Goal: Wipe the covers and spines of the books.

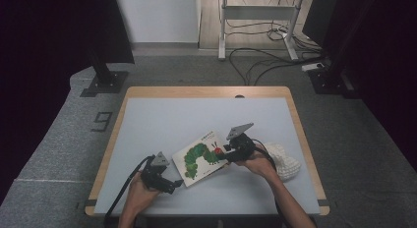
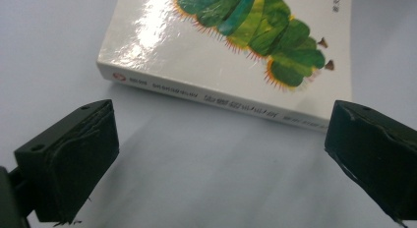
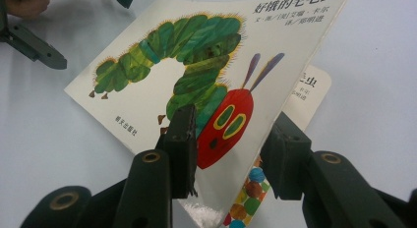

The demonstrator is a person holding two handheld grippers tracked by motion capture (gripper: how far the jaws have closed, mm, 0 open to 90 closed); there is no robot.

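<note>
Your picture book (image 1: 202, 156) with the green caterpillar on its white cover lies near the middle of the table (image 1: 162, 117), slightly toward your right, turned at an angle so that its spine faces your left hand. Your right tongs (image 1: 227, 148) sit at the book's right-hand edge, over the caterpillar's red face. In the right gripper view the front cover (image 3: 196, 80) is raised off the pages beneath it, and the title page (image 3: 307, 93) shows behind it, along with a strip of coloured dots near the bottom. One jaw of these tongs lies on the printed face of the cover beside the red head and the other stands behind the lifted sheet, so the cover passes between the two jaws; they are narrowed around it, but you cannot tell from the pictures whether the pads actually pinch the sheet. Your left tongs (image 1: 178, 183) rest low on the table just beside the book's near left corner. In the left gripper view their jaws stand wide apart with bare table surface between them, holding nothing, and the book's spine (image 2: 216, 98) runs across just beyond the jaw tips, close but apart. A white knitted item (image 1: 285, 159) lies on the table just to the right of your right hand (image 1: 258, 163), well clear of the book.
</note>
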